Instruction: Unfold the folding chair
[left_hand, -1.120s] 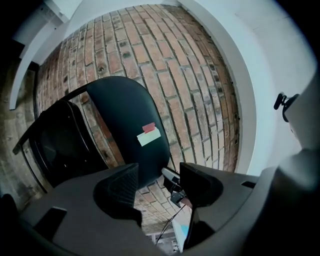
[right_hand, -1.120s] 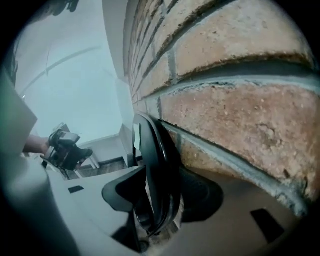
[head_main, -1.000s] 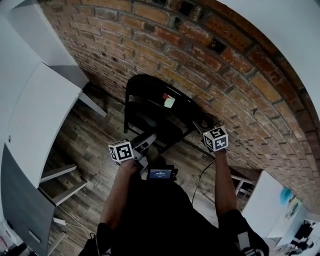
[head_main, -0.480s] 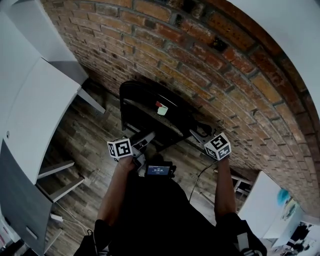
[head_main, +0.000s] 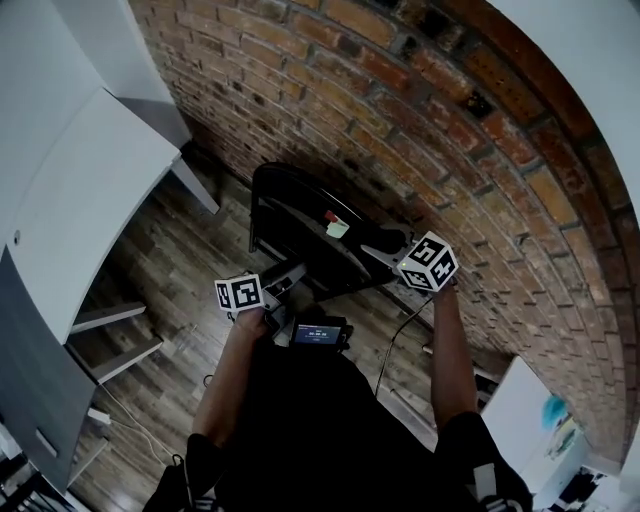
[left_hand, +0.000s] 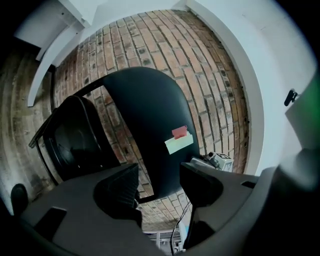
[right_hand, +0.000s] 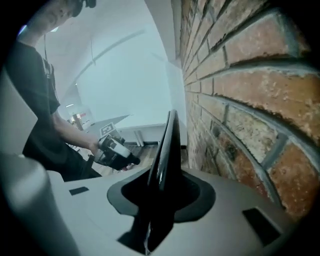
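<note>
Our right claw (right_hand: 159, 197), jaws just closing, pinches backrest (right_hand: 167, 145) edge; left claw (left_hand: 159, 182) spread, empty, backrest just ahead. We'd steady backrest, ease seat (left_hand: 75, 135) down slowly.

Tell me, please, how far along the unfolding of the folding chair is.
Done: the right gripper has just been closing its jaws on the edge of the backrest, which sits pinched between them. In hand: the left gripper, jaws apart and empty, points at the chair. Left: the seat looks folded up, so it probably has to swing down.
</note>
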